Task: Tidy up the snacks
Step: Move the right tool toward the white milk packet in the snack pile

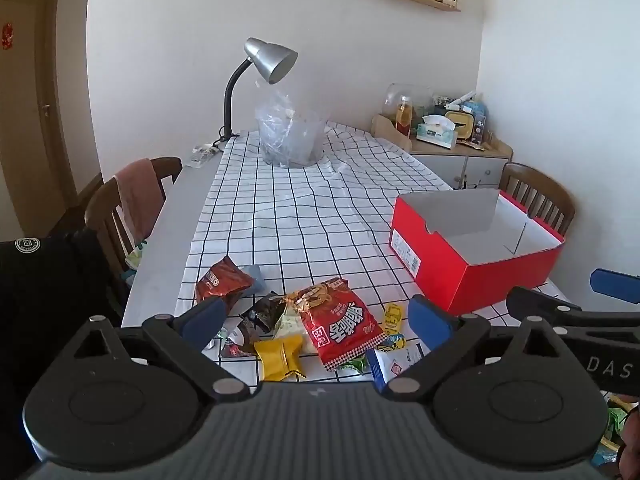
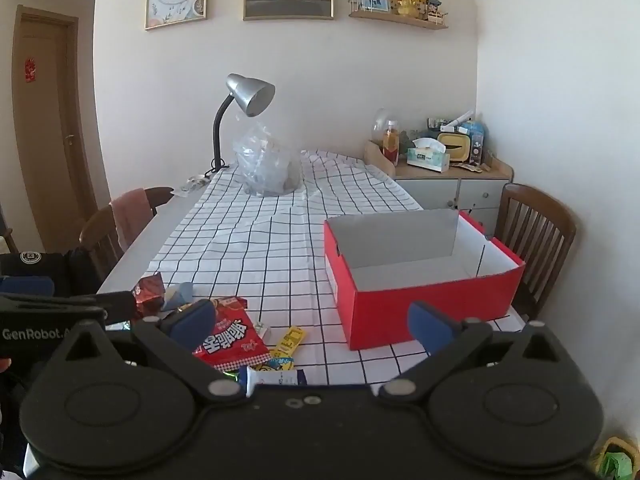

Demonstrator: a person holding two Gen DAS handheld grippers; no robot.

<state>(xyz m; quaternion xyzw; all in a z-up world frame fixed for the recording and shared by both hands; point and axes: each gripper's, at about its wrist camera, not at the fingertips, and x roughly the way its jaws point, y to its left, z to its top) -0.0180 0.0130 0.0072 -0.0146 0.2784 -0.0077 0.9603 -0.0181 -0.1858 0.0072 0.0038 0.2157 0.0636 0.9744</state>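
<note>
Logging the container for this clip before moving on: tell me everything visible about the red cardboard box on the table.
The red cardboard box is an open-topped rectangular shoebox, red outside and white inside, with no lid in view. A white label sits on its left end wall, and that wall's top edge has a small notch. Thin crease lines mark the far right inner corner. It stands upright on the black-and-white checked tablecloth, right of the snack pile, with a wooden chair behind it. It looks empty, and nothing touches it except the cloth.
</note>
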